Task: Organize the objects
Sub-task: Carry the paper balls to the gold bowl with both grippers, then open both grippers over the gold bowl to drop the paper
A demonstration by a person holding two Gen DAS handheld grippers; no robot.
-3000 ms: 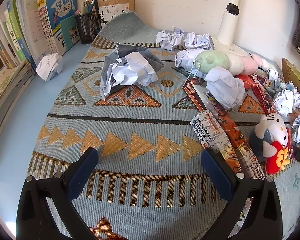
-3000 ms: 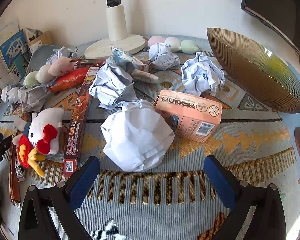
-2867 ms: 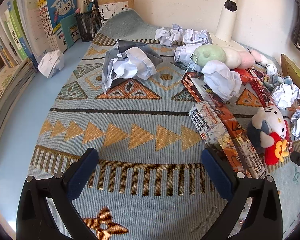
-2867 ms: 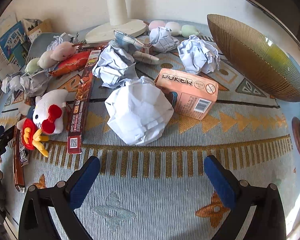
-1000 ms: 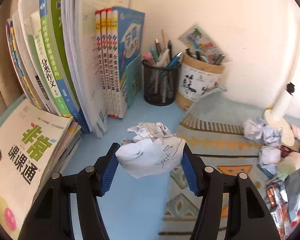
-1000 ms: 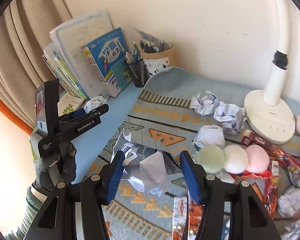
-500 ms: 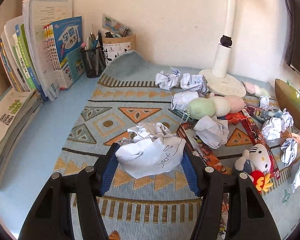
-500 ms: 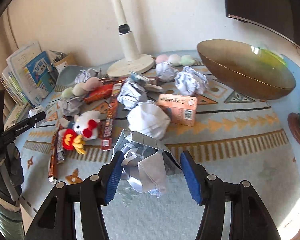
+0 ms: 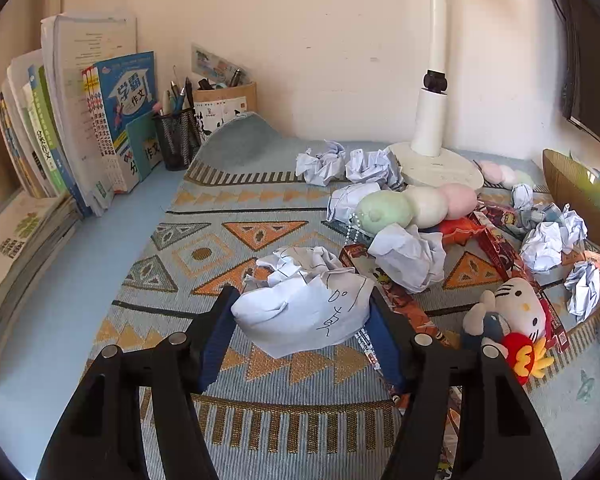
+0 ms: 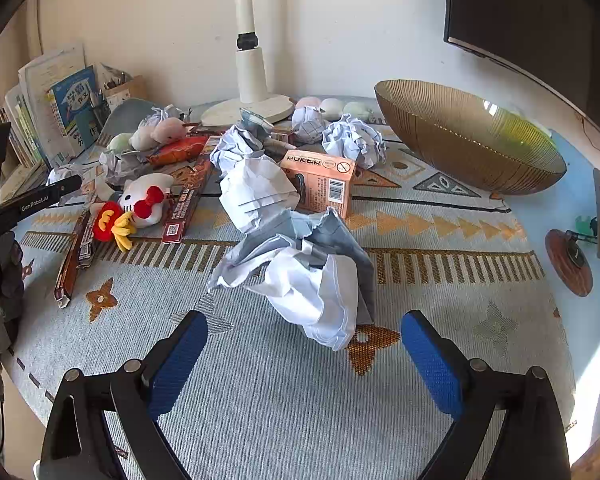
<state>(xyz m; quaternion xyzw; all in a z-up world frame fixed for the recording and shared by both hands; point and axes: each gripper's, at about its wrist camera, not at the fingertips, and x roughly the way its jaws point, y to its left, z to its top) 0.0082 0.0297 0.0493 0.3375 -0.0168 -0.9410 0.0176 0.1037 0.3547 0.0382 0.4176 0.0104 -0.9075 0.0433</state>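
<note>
My left gripper point(image 9: 300, 332) is shut on a white crumpled paper ball point(image 9: 304, 304) with handwriting, held above the patterned mat point(image 9: 204, 256). My right gripper point(image 10: 304, 356) is open and empty. Just beyond its fingers a grey-and-white crumpled paper wad point(image 10: 304, 268) lies on the mat point(image 10: 284, 400). Other paper balls point(image 10: 354, 140) lie among the clutter, and in the left wrist view point(image 9: 408, 256) too. The left gripper also shows at the left edge of the right wrist view point(image 10: 40, 200).
A gold ribbed bowl point(image 10: 468, 140) sits at the right. A pink POKER box point(image 10: 320, 184), a Hello Kitty plush point(image 10: 140, 204), long snack packs point(image 10: 188, 200) and a lamp base point(image 10: 248, 110) crowd the middle. Books point(image 9: 60, 140) and pen holders point(image 9: 176, 136) line the left.
My right gripper has opened and let go of the grey-and-white paper wad, which now lies on the mat. My left gripper still holds its paper ball and has shifted slightly.
</note>
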